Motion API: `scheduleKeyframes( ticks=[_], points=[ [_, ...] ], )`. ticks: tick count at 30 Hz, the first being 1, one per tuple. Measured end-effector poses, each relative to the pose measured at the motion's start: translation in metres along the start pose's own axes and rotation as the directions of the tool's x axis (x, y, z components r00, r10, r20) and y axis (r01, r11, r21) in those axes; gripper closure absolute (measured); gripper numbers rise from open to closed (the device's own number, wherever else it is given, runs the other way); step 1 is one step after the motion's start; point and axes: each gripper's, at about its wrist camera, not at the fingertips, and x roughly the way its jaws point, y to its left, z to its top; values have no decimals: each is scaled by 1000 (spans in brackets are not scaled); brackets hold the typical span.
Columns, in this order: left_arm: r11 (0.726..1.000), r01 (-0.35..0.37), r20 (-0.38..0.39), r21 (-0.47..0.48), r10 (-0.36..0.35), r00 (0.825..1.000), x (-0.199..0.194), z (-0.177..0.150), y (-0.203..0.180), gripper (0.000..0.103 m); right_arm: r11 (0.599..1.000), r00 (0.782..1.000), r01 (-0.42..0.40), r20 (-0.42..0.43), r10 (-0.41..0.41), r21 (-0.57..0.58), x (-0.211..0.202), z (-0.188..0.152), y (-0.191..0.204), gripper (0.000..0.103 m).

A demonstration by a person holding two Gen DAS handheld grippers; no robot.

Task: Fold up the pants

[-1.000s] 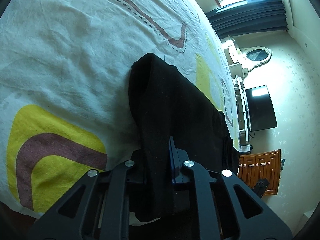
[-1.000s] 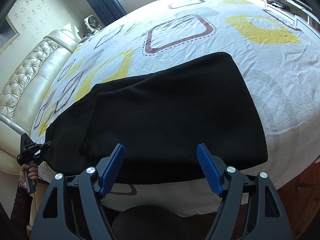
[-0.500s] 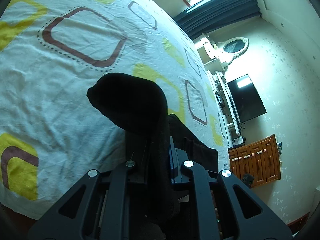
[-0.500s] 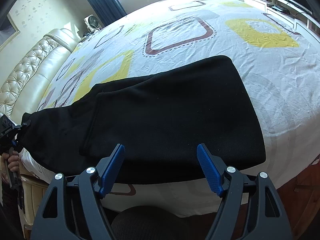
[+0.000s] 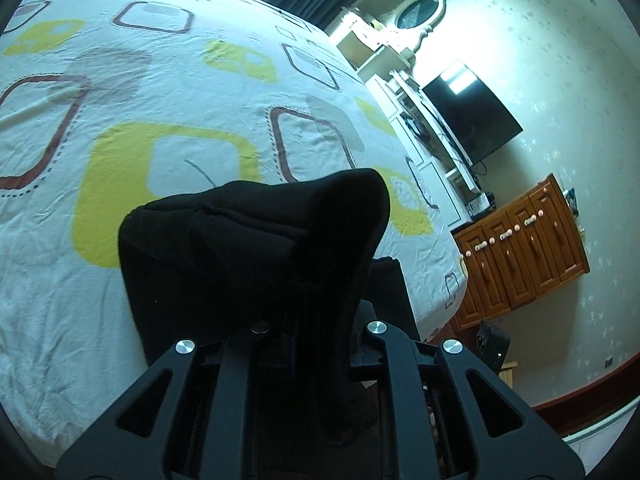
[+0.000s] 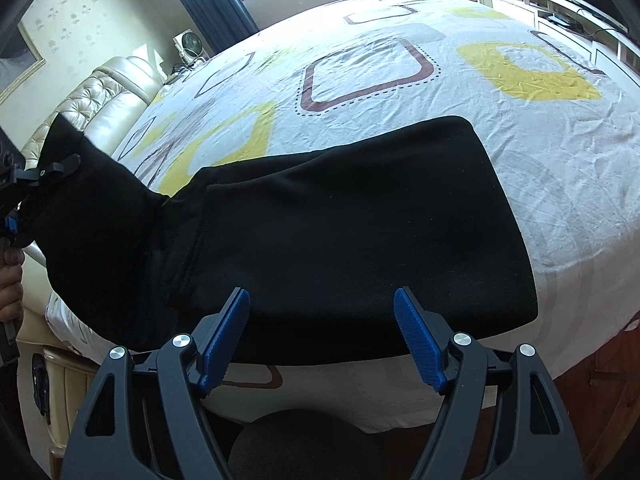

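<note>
Pants (image 6: 340,232) are lying across the bed (image 6: 540,152), filling mid-frame; your left tongs (image 5: 316,320) are pinching one lifted end at lower centre, while your right tongs (image 6: 322,332) are hanging spread apart, gripping nothing.

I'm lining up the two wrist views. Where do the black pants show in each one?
Left wrist: the pants fill the lower middle, bunched and lifted off the bed, clamped in the left gripper.
Right wrist: the pants lie flat across the middle, their left end raised by the left gripper; the right gripper hangs open at their near edge.
Shared landmark: the yellow-and-brown patterned sheet.
</note>
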Motion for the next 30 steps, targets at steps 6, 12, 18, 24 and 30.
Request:
scheduleKeyframes(
  ticks=[6,12,18,24,30],
  points=[
    [996,-19,-99,85,27,995,70,-7,-51,90,1000,1000,-9,10,8,17,-3,0,-3,29],
    [996,-4,-154,87,17,988,119,-9,-80,90,998,999,-33,19,32,50,-7,2,-12,29],
    [994,-67,-182,82,81,980,155,-9,-91,90,995,998,-52,32,50,84,-13,4,-22,29],
    [980,-159,-204,116,180,962,181,-15,-97,88,984,996,-76,53,68,159,-21,4,-42,29],
    [984,-170,-232,60,180,956,204,-26,-104,65,973,988,-78,144,47,218,-43,0,-65,29]
  ],
)
